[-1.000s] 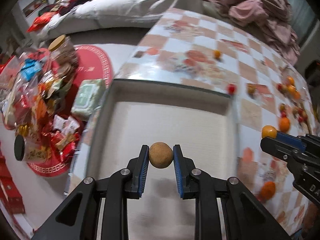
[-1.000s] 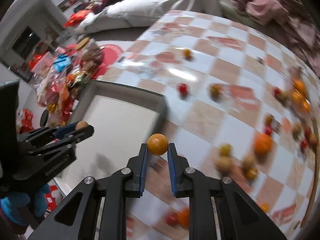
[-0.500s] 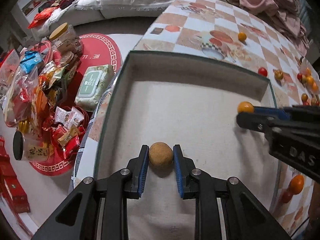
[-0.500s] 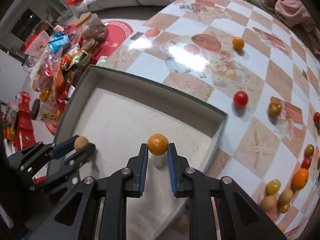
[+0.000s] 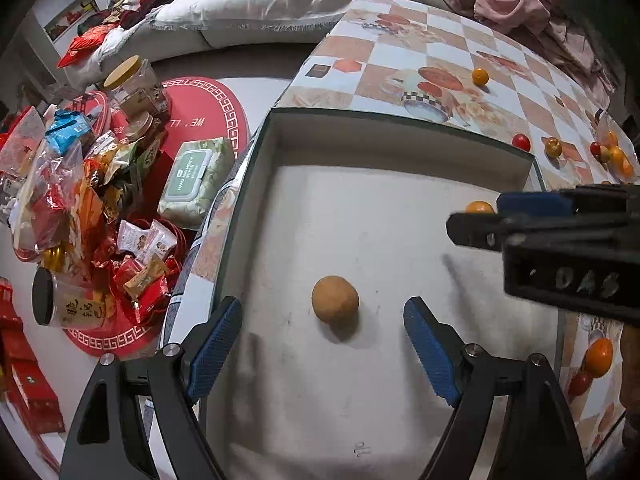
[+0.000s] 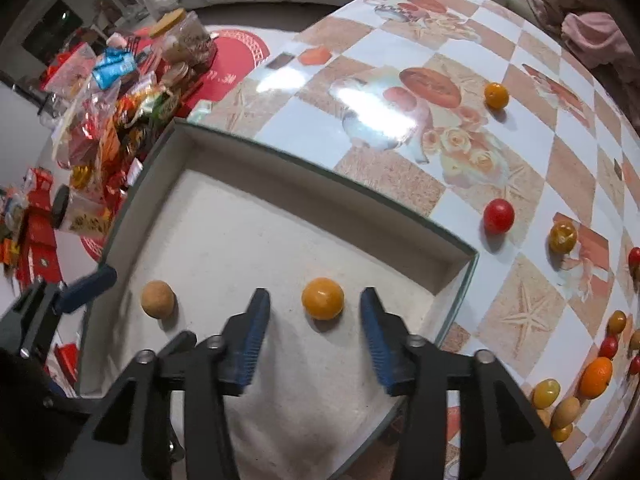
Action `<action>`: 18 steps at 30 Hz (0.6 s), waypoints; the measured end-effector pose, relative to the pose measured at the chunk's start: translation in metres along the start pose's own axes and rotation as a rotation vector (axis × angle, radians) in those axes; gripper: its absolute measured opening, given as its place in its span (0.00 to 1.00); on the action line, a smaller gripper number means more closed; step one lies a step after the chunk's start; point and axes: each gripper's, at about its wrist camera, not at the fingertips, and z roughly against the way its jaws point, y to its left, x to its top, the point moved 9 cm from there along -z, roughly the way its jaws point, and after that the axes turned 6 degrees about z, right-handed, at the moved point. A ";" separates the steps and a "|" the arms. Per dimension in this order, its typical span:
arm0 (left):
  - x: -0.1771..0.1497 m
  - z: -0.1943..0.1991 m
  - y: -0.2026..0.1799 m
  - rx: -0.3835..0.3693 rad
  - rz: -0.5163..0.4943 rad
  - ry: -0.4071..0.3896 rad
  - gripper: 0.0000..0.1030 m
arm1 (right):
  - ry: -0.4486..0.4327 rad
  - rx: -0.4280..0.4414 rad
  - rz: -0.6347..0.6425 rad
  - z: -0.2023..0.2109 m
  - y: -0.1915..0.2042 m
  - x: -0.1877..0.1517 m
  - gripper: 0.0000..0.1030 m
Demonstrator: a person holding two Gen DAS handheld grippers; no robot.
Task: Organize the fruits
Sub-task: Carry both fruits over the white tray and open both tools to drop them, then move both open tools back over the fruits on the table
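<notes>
**Both fruits let go inside the box**

A moment ago each gripper pinched its fruit above the shallow grey-walled cardboard box (image 5: 400,148); now both fruits lie on the pale box floor and both sets of jaws have just been opening. The left gripper (image 5: 323,344) stands wide apart, with the round tan-brown fruit (image 5: 335,300) between its blue pads (image 5: 216,336) but touching neither. The right gripper (image 6: 315,334) stands about half open, with the round orange fruit (image 6: 322,298) between its blue pads (image 6: 252,332), a clear gap on each side.

Count in the right wrist view: two fruits in the box, the tan one (image 6: 157,298) at 9 o'clock of the orange one, well apart. On the checked, flower-printed tablecloth (image 6: 360,120) outside lie three single fruits: a small orange one (image 6: 496,95) at 1 o'clock of the box, a red cherry tomato (image 6: 498,216) just beyond the box's far right corner, and a dull yellow-brown one (image 6: 563,237) at 3 o'clock of the tomato. A cluster of small red, yellow, tan and orange fruits (image 6: 596,372) sits at the 4 o'clock edge of the view; its number cannot be told.

In the left wrist view the right gripper (image 5: 532,220) enters from 3 o'clock, with the orange fruit (image 5: 479,207) at its tip.
</notes>
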 end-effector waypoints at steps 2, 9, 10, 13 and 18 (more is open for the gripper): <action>-0.002 0.002 0.000 0.004 -0.004 0.003 0.82 | -0.027 0.022 -0.017 0.008 0.000 0.003 0.65; 0.001 0.016 -0.014 0.000 -0.038 0.001 0.82 | -0.120 0.038 -0.088 0.049 -0.012 0.006 0.75; 0.002 0.019 -0.017 -0.004 -0.046 -0.003 0.82 | -0.130 0.035 -0.101 0.055 -0.016 0.005 0.75; 0.005 0.026 -0.037 -0.018 -0.086 -0.013 0.82 | -0.151 0.024 -0.154 0.071 -0.035 -0.006 0.75; 0.007 0.036 -0.080 -0.052 -0.158 -0.023 0.82 | -0.172 -0.009 -0.245 0.095 -0.074 -0.037 0.75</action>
